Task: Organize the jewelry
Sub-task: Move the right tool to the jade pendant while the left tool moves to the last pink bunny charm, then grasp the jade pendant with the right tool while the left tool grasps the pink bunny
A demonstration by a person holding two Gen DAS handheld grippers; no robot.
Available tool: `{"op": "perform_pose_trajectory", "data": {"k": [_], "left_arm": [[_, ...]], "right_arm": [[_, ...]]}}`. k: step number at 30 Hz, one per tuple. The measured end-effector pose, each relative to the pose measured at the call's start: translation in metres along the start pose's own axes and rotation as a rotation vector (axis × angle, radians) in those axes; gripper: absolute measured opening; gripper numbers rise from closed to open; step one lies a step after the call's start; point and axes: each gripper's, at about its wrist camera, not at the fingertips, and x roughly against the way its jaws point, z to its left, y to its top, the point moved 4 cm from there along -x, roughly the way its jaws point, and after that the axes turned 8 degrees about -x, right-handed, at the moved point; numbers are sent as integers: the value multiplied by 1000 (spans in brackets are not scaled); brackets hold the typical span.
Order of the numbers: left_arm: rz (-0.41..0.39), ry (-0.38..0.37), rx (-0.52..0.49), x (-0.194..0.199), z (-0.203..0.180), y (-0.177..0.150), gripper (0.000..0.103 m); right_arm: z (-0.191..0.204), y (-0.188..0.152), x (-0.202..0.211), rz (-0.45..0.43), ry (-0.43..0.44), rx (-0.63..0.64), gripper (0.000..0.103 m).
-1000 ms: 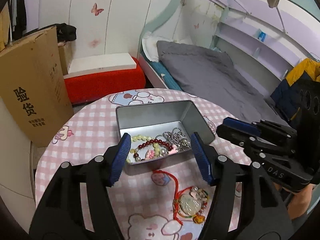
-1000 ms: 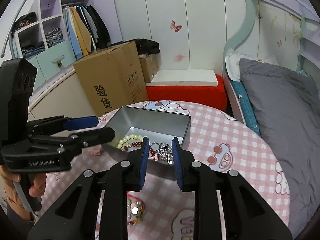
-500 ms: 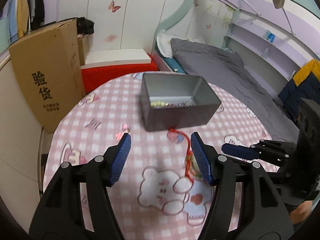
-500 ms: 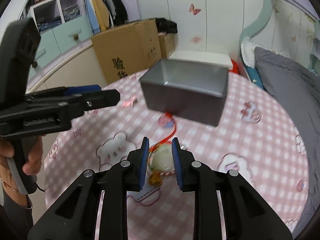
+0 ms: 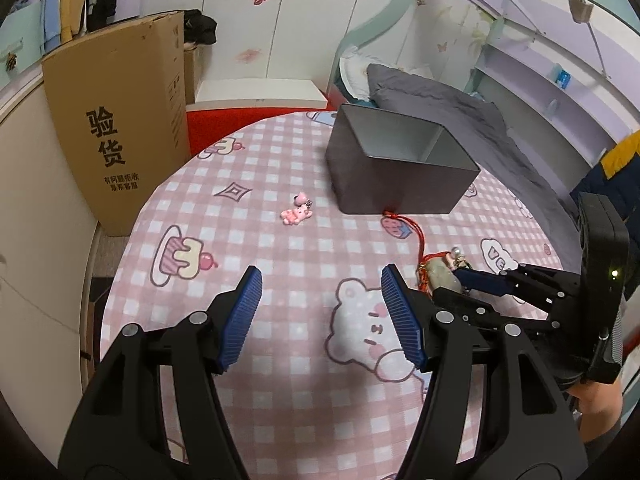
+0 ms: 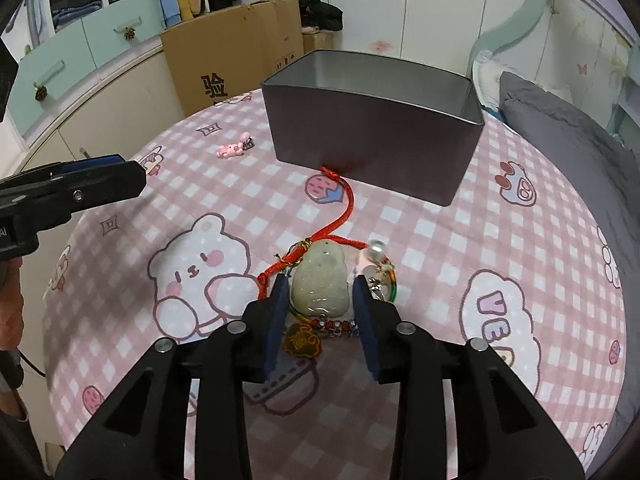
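A pale jade pendant (image 6: 320,280) on a red cord (image 6: 344,212) lies on the pink checked tablecloth (image 6: 460,240), with a gold charm (image 6: 301,340) and beads beside it. My right gripper (image 6: 320,284) is low over it, jaws open on either side of the stone, not closed on it. The pendant also shows in the left wrist view (image 5: 438,274). A grey metal tin (image 6: 372,120) stands behind; its contents are hidden. My left gripper (image 5: 320,300) is open and empty above the cloth. A pink piglet charm (image 5: 296,212) lies left of the tin (image 5: 400,168).
A tall cardboard box (image 5: 116,120) stands off the table's left edge. A red bench (image 5: 256,116) and a bed with grey bedding (image 5: 460,112) lie behind the table. A wardrobe with mint drawers (image 6: 80,52) is at the left.
Both grippers have pulled back and dropped lower toward the table. My right gripper's jaws opened wider and came down around the jade pendant. The tin's inside is hidden from view now.
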Motion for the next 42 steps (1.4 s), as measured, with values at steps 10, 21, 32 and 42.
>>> {"op": "perform_pose_trajectory", "data": {"k": [10, 21, 32, 42], "left_arm": [[14, -14, 7, -13, 8, 1, 62], [46, -20, 1, -47, 16, 20, 62], [96, 6, -51, -85, 16, 35, 37], [90, 48, -120, -89, 14, 34, 16]], "right_arm": [[-2, 0, 3, -18, -3, 28, 27], [-25, 12, 45, -108, -40, -10, 27], [-46, 16, 44, -115, -50, -41, 27], [-45, 24, 42, -124, -26, -43, 27]]}}
